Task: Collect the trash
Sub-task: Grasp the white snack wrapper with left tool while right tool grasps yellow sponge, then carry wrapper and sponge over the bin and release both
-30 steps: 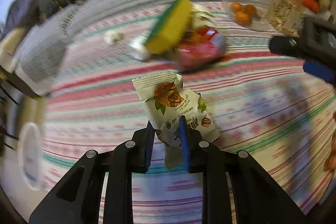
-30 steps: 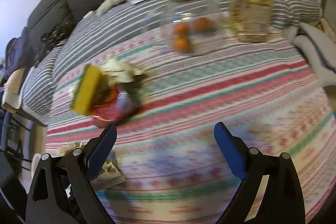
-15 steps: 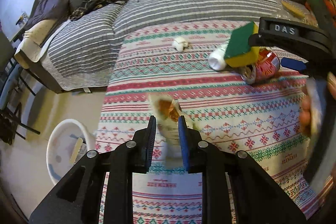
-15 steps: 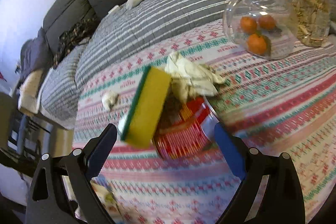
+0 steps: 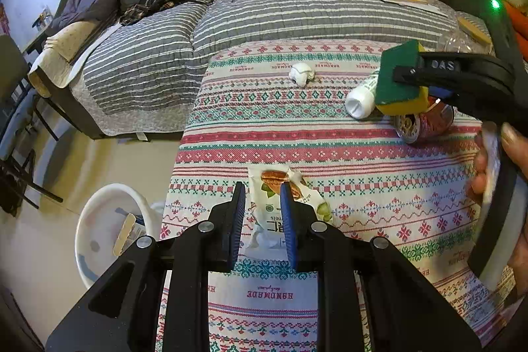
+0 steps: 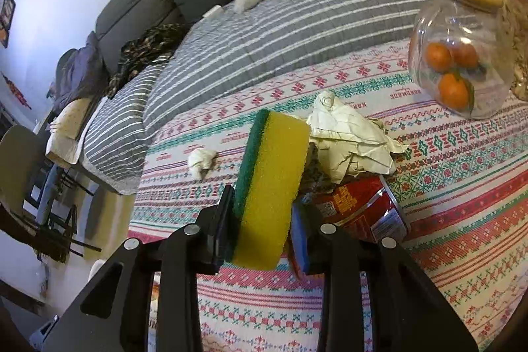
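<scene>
Two tools are each loaded at this moment. Low in the left wrist view, the left tool [image 5: 262, 213] stands narrow, pinched on a nut snack wrapper [image 5: 280, 207] that hangs over the patterned tabletop [image 5: 363, 154]. Low centre in the right wrist view, the right tool [image 6: 262, 216] has just been closing its jaws and now squeezes a yellow-and-green sponge [image 6: 269, 183] held on edge. Behind the sponge lie a crumpled paper [image 6: 349, 141] and a red can [image 6: 363, 210] on its side, and a small paper wad [image 6: 201, 159] sits left of centre. A white bin [image 5: 102, 230] stands on the floor at the lower left of the left wrist view, off the tabletop's edge. I judge the risks are these: the thin wrapper is caught only along a narrow strip and could slip free short of the bin, and the soft sponge could spring or twist out of its pinch. Lifting the sponge might also nudge the can, which could roll.
</scene>
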A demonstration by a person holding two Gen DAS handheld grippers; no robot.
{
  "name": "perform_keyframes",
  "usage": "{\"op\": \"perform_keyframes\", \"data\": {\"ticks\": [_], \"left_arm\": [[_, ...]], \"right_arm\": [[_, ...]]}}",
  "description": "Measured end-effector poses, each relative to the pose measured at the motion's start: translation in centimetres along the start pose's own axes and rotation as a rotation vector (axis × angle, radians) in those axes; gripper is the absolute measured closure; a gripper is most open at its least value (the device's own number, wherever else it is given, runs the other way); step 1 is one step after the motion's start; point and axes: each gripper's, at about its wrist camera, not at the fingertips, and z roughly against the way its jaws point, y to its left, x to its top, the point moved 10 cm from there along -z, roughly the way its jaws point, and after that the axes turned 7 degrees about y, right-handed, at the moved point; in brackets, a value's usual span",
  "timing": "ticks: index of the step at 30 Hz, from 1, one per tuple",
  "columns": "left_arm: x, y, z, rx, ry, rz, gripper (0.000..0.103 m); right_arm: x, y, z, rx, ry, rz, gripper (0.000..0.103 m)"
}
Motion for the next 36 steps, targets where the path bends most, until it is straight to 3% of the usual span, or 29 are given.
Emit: {"op": "perform_keyframes", "data": {"ticks": [20,30,31,32,33,34,36], "left_arm": [[0.6,2.0,2.5,-0.065,-0.048,0.065,0.082],[-0.6,1.8,0.0,-0.195,0.08,0.139,0.081],[-0.9,1.8,-0.4,-0.202,0.105,0.145,0.072],[-1.1,1.8,-0.7,-0.205,0.121,0.156,0.045],[-1.4,2.0,-1.3,-0.207,0.139,0.182,0.032],[-1.5,2.2,-1.7,-0.205,0.146,0.202,0.023],[-1.7,2.2,-2.4,-0.201,0.162,0.211,0.023]], "right_arm": [[-4.3,2.2,6.3,-0.046,-0.04,0.161,0.071],[-5.0,3.2,7.1,-0.01,-0.036,0.179,0.071],[-5.0,3.1,7.1,-0.004,-0.033,0.174,0.071],[-5.0,3.1,7.1,0.003,-0.029,0.17,0.071],[-4.9,3.0,7.1,0.005,-0.029,0.168,0.071],[-4.9,3.0,7.1,0.006,-0.03,0.167,0.071],[-4.8,2.8,7.3,0.014,-0.029,0.162,0.071]]}}
